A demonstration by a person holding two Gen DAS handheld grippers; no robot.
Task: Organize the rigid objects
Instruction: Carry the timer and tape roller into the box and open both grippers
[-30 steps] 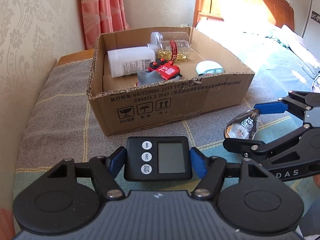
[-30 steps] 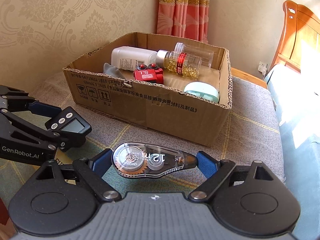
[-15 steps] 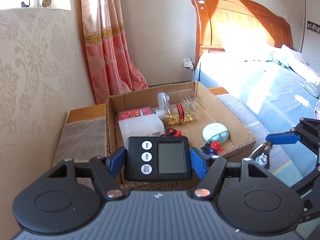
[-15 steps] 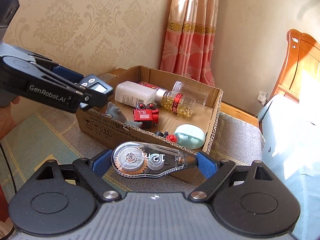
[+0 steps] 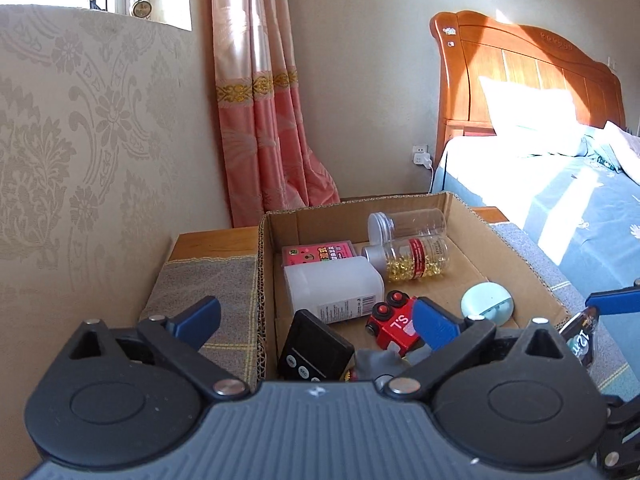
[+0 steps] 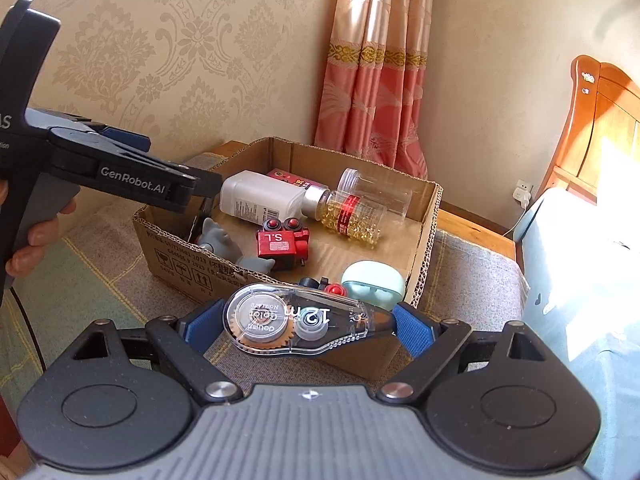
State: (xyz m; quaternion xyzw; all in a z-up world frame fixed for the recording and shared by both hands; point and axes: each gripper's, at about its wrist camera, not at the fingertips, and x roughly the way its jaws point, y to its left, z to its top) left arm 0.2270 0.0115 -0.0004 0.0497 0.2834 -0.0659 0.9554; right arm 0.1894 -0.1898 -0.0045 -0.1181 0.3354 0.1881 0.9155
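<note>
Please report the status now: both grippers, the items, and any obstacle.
Left gripper open over box, timer lying inside. Right gripper shut on tape roller, short of the box. Bottles and toy crowd the floor.

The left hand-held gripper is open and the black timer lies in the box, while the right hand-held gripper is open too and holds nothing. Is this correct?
Not quite. The right hand-held gripper is not empty: it is shut on the correction tape, as the right wrist view shows. The rest stands: the left hand-held gripper is open and the black timer lies in the box.
</note>
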